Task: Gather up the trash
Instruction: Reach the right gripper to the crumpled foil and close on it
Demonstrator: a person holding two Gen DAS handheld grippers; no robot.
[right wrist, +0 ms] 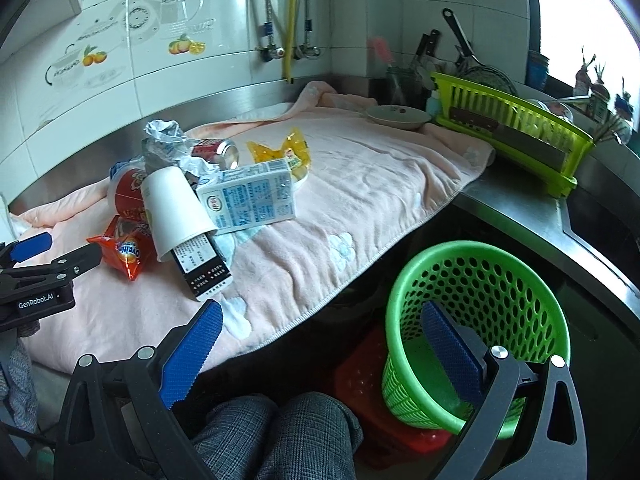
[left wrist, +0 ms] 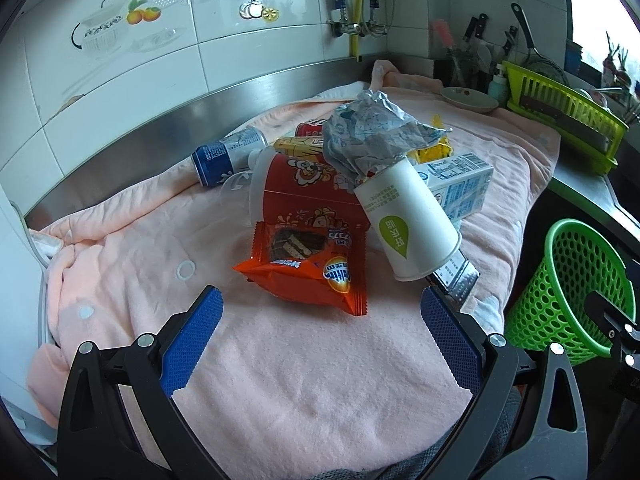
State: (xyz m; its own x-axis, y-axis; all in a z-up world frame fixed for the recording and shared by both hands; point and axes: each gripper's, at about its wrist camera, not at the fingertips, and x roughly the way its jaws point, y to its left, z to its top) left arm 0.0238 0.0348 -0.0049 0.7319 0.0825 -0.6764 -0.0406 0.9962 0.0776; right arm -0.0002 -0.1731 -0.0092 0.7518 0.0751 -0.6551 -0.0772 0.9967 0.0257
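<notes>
A pile of trash lies on a pink towel: an orange snack packet, a white paper cup on its side, a red paper tub, crumpled paper, a milk carton, a blue can and a red can. My left gripper is open and empty, just short of the orange packet. My right gripper is open and empty, its right finger at the rim of the green mesh basket, which stands below the counter edge.
A yellow wrapper lies further back on the towel. A green dish rack, a small plate and knives stand at the back right. A steel backsplash and tiled wall bound the counter. A red stool sits beside the basket.
</notes>
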